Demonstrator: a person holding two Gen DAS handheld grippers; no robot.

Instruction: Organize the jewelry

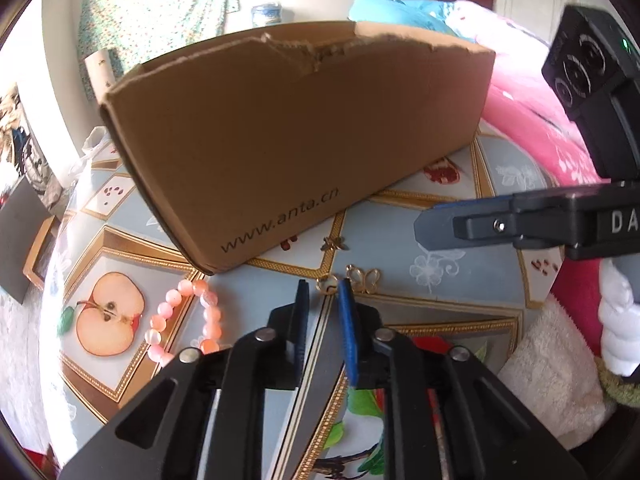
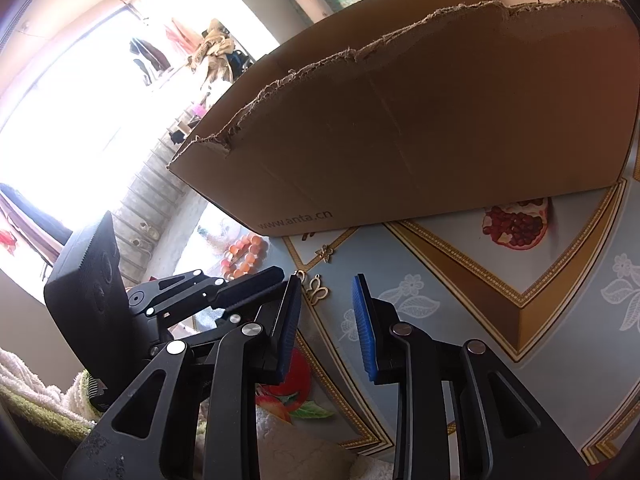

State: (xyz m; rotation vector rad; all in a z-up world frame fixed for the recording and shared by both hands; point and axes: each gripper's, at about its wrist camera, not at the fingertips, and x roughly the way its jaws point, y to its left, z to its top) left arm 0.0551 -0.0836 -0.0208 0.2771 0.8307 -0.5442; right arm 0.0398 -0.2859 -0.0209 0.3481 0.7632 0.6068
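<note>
Before the torn cardboard box [image 1: 304,136] printed "www.anta.cn", gold butterfly charms [image 1: 366,278] and a pink bead bracelet [image 1: 188,320] lie; left gripper [image 1: 324,292] and right gripper [image 2: 326,288] jaws apart, empty.

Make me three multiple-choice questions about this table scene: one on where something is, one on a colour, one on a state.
1. The bead bracelet lies:
A. inside the cardboard box
B. on the table beside the box
C. in a gripper

2. The gripper pads are:
A. blue
B. red
C. white

3. The right gripper is:
A. shut on a charm
B. shut on the bracelet
C. open, holding nothing

Answers: B, the beads rest on the tablecloth next to the cardboard box; A, blue ribbed faces; C, bare cloth shows between its fingers.
</note>
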